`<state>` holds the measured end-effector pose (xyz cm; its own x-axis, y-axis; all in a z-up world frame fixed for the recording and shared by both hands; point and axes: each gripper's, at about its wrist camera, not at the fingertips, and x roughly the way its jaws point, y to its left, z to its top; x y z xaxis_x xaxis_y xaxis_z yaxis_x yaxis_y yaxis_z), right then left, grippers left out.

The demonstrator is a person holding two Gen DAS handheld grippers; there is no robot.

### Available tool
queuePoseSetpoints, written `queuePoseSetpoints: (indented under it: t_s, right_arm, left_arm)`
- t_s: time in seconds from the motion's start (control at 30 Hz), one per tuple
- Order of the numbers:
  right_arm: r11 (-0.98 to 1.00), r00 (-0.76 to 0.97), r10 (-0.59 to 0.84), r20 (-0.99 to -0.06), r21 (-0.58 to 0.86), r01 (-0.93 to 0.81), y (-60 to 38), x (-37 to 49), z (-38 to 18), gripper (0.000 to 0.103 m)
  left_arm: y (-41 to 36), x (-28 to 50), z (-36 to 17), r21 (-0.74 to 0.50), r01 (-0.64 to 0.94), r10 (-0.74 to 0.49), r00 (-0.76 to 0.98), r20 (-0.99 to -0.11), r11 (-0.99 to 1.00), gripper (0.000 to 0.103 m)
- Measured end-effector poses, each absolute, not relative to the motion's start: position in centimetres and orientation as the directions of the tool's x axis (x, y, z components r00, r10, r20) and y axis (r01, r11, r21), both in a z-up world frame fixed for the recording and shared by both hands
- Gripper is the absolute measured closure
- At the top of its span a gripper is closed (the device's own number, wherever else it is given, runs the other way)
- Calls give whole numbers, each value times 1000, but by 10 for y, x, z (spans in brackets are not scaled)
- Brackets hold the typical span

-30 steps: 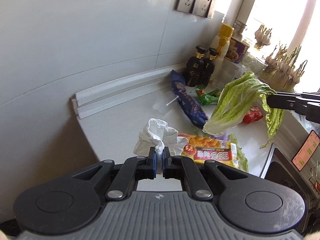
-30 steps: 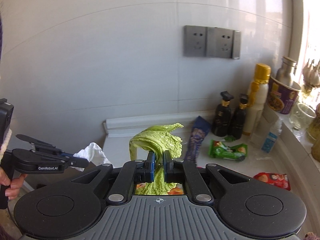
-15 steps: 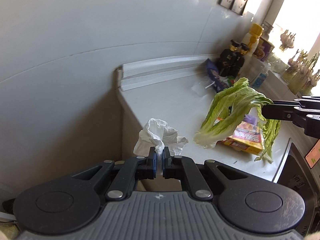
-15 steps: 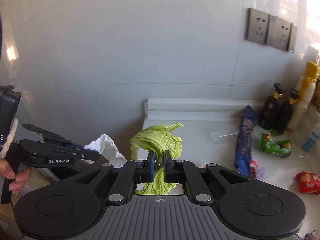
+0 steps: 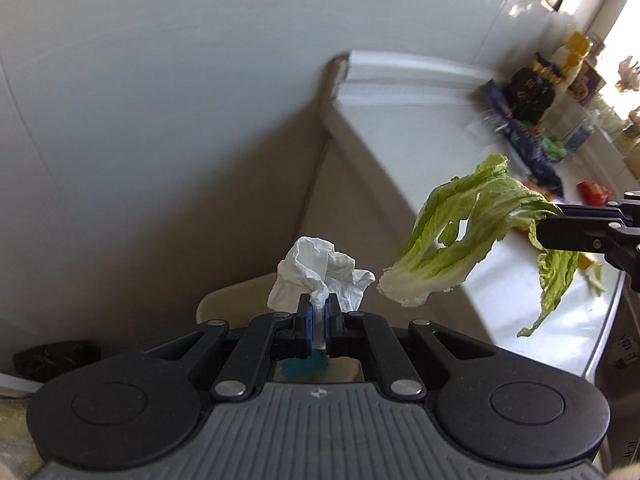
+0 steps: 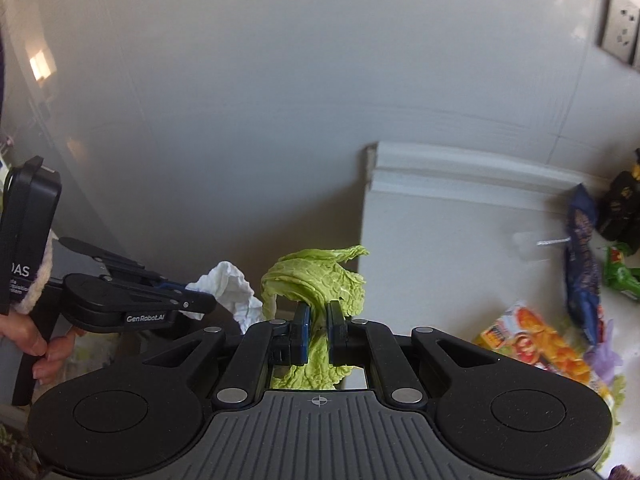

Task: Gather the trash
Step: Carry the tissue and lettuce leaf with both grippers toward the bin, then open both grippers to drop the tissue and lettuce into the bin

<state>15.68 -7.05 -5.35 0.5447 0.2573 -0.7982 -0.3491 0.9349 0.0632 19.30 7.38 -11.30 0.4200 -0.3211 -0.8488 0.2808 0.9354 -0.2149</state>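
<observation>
My left gripper point(image 5: 319, 307) is shut on a crumpled white tissue point(image 5: 316, 276) and holds it in the air off the left end of the counter point(image 5: 404, 128). My right gripper point(image 6: 318, 314) is shut on a green cabbage leaf point(image 6: 320, 276), which hangs beside the tissue. The leaf also shows in the left wrist view point(image 5: 460, 236), with the right gripper point(image 5: 560, 222) at the right edge. The tissue point(image 6: 232, 284) and left gripper point(image 6: 200, 300) show at the left of the right wrist view. A beige rim point(image 5: 224, 300) lies below the tissue.
On the counter lie an orange wrapper point(image 6: 536, 340), a blue snack bag point(image 6: 582, 264), a green packet point(image 6: 620, 272) and a red packet point(image 5: 594, 192). Dark bottles point(image 5: 532, 92) and jars stand at the back by the wall. A black bag point(image 5: 52, 360) lies low left.
Both grippers have swung left, off the counter's end, carrying the tissue and the leaf. The counter and its litter have slid to the right in both views.
</observation>
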Motion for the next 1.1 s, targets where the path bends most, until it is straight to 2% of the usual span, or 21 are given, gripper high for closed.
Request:
queuePoseSetpoints:
  t_s: [0.53,0.87,1.1]
  right_arm:
    - [931,400,202,-894,48,-362,-7,174,-153,96]
    - [933,318,169,-933,47,-357,11,193,-221,96]
    - [940,292,160,-943,55,-337,11,208,-243,95]
  left_arm:
    - [113,206,-213,-247,187,-297,321,-899,951,98]
    - [100,216,-275,-219,210,-273,282,-920,953,98]
    - [97,224,-296,-212,200,-260,256,-931,956,98]
